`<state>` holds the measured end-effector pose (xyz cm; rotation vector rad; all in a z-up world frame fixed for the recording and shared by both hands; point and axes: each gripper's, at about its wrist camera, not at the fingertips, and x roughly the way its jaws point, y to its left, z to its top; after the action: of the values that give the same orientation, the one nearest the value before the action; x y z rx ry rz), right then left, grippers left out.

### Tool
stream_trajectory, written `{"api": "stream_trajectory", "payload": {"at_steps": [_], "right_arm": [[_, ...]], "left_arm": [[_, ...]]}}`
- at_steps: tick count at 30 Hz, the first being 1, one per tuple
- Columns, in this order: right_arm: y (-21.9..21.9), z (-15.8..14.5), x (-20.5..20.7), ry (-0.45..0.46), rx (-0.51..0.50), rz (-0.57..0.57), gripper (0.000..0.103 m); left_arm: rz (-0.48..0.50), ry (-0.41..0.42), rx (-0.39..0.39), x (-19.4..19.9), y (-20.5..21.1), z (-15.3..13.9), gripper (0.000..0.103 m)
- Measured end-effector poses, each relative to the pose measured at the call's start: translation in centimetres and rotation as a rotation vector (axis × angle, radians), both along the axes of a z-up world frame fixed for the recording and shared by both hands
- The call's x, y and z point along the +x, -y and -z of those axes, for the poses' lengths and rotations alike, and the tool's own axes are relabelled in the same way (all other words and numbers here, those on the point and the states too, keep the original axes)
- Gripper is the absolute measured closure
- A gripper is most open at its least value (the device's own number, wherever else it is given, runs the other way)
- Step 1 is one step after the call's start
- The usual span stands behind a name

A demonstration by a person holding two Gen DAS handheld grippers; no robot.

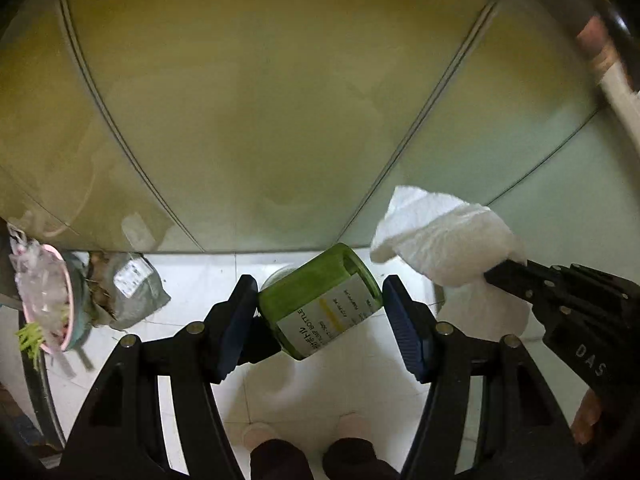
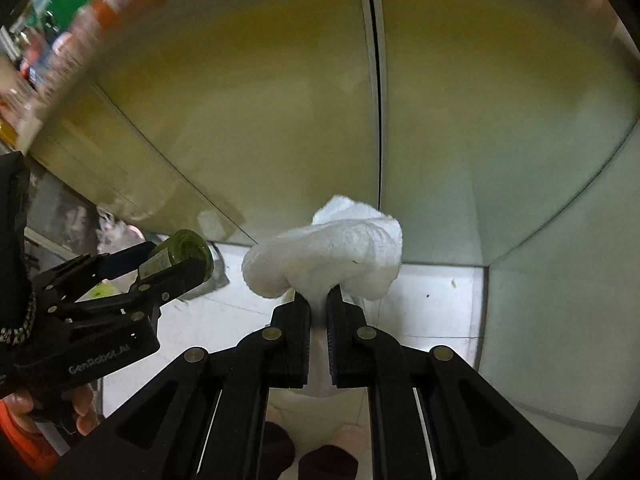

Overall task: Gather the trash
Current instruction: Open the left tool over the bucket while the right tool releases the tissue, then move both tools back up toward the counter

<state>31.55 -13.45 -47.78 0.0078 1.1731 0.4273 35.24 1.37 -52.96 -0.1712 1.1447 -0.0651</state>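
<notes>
My left gripper (image 1: pixel 320 300) is shut on a green bottle (image 1: pixel 320 300) with a white label, held tilted above the white tiled floor. The same bottle shows in the right wrist view (image 2: pixel 182 254) between the left gripper's fingers (image 2: pixel 168 276). My right gripper (image 2: pixel 319 300) is shut on a crumpled white tissue (image 2: pixel 336 256), which bulges out past the fingertips. In the left wrist view the tissue (image 1: pixel 444 236) hangs from the right gripper (image 1: pixel 496 274) at the right.
Metal cabinet doors (image 1: pixel 260 120) fill the background. At the left stand a pink bowl with scraps (image 1: pixel 48 300) and a grey crumpled bag (image 1: pixel 128 288) on the floor. The white tiled floor (image 1: pixel 344 384) lies below, with the person's feet at the bottom edge.
</notes>
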Motion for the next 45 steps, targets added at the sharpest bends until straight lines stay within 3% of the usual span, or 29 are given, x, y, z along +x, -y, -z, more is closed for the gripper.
{"api": "stream_trajectory", "payload": {"at_steps": [7,11,16,22,28,31,33,41,45], "right_arm": [[-1.6,12.0,1.3,-0.035,-0.006,-0.012,0.096],[-2.5,17.6,2.0,-0.064,0.003,-0.028,0.096],[-3.3,21.7,2.5,-0.081,-0.015,-0.041,0.096],[-3.9,25.2,3.3,-0.132,-0.013,-0.073,0.096],[-4.0,27.1,3.4,-0.169,-0.042,-0.109,0.092],[-4.1,26.8,3.1,-0.173,-0.068,-0.129,0.080],[-4.2,26.4,2.9,-0.175,-0.073,-0.130,0.065],[-3.5,20.3,1.8,-0.173,-0.034,-0.092,0.064],[-2.5,13.8,1.0,-0.163,-0.025,-0.064,0.064]], "left_arm": [[0.034,-0.046,-0.005,1.2,-1.0,13.1,0.040],[0.075,-0.061,-0.002,1.9,-1.1,18.5,0.039],[0.119,-0.063,-0.012,2.7,-1.0,23.4,0.039],[0.144,-0.056,-0.022,3.5,-1.3,26.1,0.040],[0.117,-0.058,-0.021,3.7,-1.6,26.1,0.040],[0.093,-0.051,-0.014,3.5,-2.3,25.2,0.040],[0.080,-0.050,-0.009,3.3,-2.8,24.5,0.040],[0.011,-0.063,-0.012,1.1,-4.6,18.8,0.040],[-0.005,-0.074,-0.023,-0.1,-4.8,13.7,0.040]]}}
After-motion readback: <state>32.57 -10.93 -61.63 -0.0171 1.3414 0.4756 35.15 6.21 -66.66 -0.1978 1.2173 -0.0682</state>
